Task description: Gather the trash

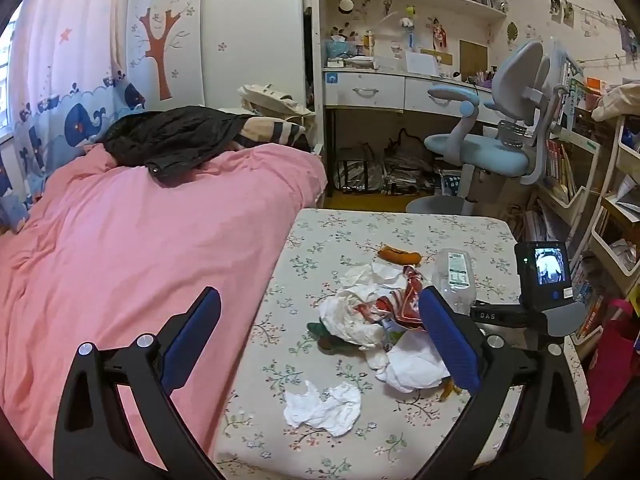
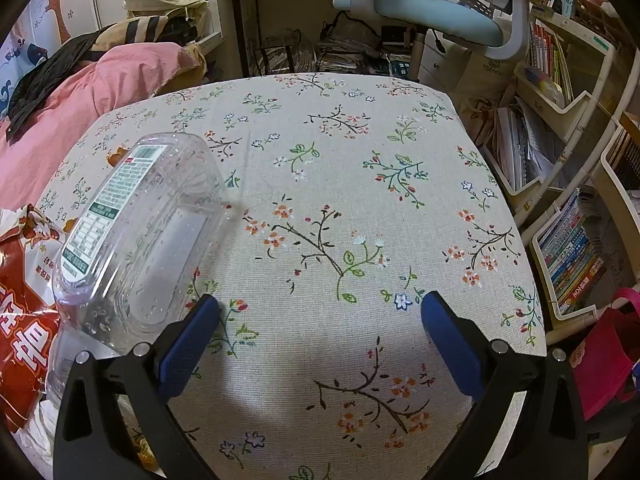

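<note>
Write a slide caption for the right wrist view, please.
Open right gripper hovers over the floral tablecloth beside a clear plastic bottle.

My right gripper (image 2: 320,320) has its two blue fingers (image 2: 188,344) wide apart, with nothing between them — just the flowery tablecloth (image 2: 340,200) below. At the left of the frame a clear plastic box (image 2: 140,232) lies tilted, close to my left finger. A red snack bag (image 2: 20,300) sits at the far left edge. A pink blanket (image 2: 60,120) fills the upper left.
</note>
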Available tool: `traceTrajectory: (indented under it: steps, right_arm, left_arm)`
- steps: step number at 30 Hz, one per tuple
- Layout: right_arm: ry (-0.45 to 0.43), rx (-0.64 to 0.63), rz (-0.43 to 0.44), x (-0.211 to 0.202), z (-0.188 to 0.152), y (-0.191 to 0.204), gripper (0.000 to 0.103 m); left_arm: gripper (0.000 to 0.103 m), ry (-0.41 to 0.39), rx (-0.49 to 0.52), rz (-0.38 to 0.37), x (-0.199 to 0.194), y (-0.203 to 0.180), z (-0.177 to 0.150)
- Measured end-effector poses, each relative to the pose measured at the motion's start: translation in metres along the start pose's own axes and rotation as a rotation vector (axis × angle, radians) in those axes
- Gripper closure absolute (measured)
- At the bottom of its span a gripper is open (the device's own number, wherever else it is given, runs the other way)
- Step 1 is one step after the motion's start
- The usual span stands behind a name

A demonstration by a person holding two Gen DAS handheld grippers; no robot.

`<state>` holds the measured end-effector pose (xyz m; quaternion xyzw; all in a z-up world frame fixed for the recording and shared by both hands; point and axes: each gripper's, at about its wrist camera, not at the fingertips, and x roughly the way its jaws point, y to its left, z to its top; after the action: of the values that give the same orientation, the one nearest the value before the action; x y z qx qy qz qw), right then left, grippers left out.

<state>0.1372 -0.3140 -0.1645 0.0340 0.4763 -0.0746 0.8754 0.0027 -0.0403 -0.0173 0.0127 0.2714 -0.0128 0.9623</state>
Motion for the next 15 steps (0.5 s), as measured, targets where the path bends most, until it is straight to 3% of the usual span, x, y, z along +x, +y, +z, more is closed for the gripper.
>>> traceTrajectory:
  steps: [15]
  right_arm:
    - [0.0,0.0,0.0,-0.0005,0.0007,-0.0004,0.006]
  left_arm:
    - [0.007,0.0,-0.007,-0.025,0.0085,-0.0085,0.0012]
